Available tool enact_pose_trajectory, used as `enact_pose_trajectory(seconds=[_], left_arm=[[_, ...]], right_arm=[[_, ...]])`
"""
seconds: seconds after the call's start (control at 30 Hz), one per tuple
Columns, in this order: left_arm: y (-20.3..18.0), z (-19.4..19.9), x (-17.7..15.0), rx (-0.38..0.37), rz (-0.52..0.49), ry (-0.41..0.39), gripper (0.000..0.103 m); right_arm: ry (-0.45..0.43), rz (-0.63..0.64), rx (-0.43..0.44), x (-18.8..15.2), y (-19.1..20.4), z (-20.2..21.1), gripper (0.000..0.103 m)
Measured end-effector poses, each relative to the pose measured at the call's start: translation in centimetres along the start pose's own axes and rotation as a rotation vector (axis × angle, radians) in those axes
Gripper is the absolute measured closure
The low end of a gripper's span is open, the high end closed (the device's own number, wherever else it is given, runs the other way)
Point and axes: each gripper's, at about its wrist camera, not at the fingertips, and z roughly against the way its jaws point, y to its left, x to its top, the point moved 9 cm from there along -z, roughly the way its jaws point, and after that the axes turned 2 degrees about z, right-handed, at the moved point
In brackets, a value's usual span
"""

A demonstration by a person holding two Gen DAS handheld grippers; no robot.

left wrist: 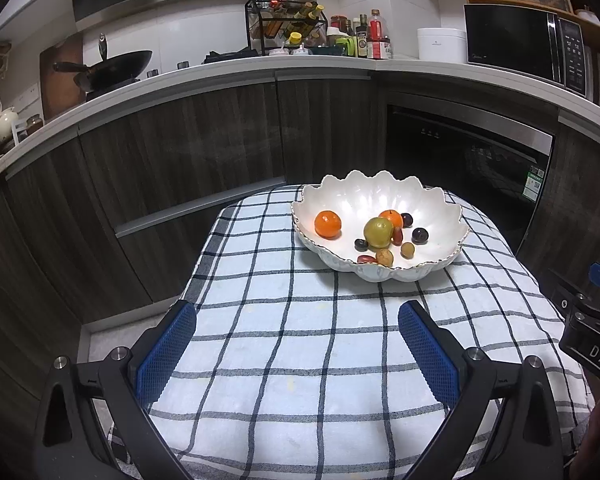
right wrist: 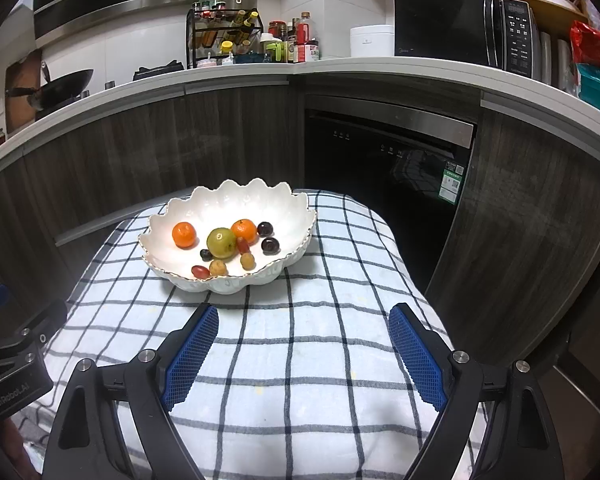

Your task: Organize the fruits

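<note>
A white scalloped bowl (left wrist: 432,208) (right wrist: 203,210) stands at the far end of a checked cloth. In it lie two oranges (left wrist: 328,224) (right wrist: 184,234), a green apple (left wrist: 378,232) (right wrist: 221,242), dark plums (left wrist: 420,235) (right wrist: 269,245), and several small red and tan fruits (left wrist: 384,257) (right wrist: 217,267). My left gripper (left wrist: 297,314) is open over the cloth, short of the bowl, nothing between its blue pads (left wrist: 167,354). My right gripper (right wrist: 304,316) is open too, just short of the bowl's near rim and slightly right of it. Each gripper's body shows at the edge of the other's view.
The blue-and-white checked cloth (left wrist: 300,360) (right wrist: 300,360) covers a small table that drops off on both sides. Dark cabinets and a built-in oven (right wrist: 388,168) stand behind. The counter above holds a wok (left wrist: 115,66), spice rack (left wrist: 285,26), bottles and a microwave (left wrist: 524,46).
</note>
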Motion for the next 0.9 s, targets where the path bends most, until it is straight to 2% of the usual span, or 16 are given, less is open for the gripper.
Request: enact_pose_trajectory(seconds=[0.9], left_arm=[[-0.02,-0.44,-0.40,-0.003,-0.001,0.016,0.000]], right_arm=[[0.003,0.000,-0.003,-0.05,-0.15,0.00,0.015]])
